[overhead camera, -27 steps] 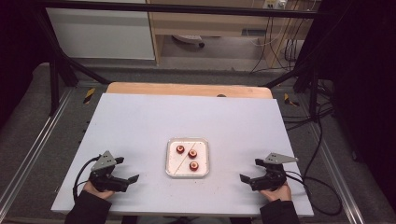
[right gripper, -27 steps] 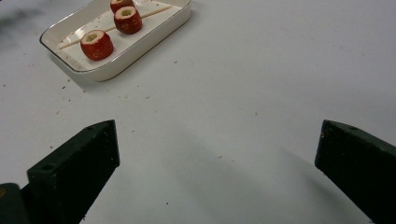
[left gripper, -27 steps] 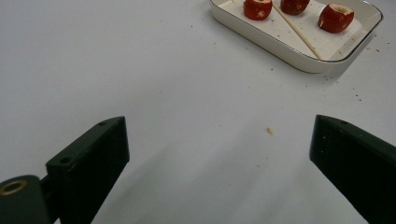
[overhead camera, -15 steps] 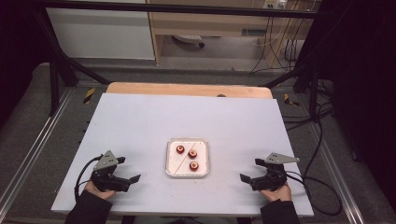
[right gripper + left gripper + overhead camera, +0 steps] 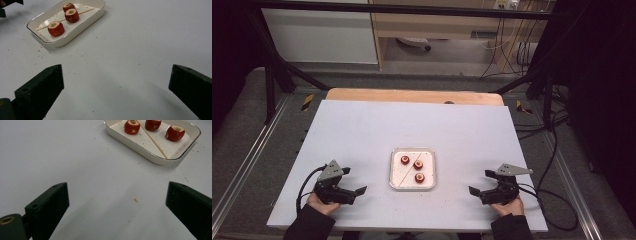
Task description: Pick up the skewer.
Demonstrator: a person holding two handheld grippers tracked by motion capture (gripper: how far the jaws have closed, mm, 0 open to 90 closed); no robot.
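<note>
Centrally, nearer the white table's (image 5: 362, 130) front edge, a white tray (image 5: 430, 169) holds three cored red fruits (image 5: 418, 164) and a wooden skewer (image 5: 407, 171), while the left gripper (image 5: 351, 191) and right gripper (image 5: 478, 191) sit wide open and empty near the front corners.

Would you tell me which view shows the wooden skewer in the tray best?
The left gripper view: the skewer runs long and sharp across the tray. The right gripper view shows it partly behind the red fruits; the high view gives a faint thin line.
</note>
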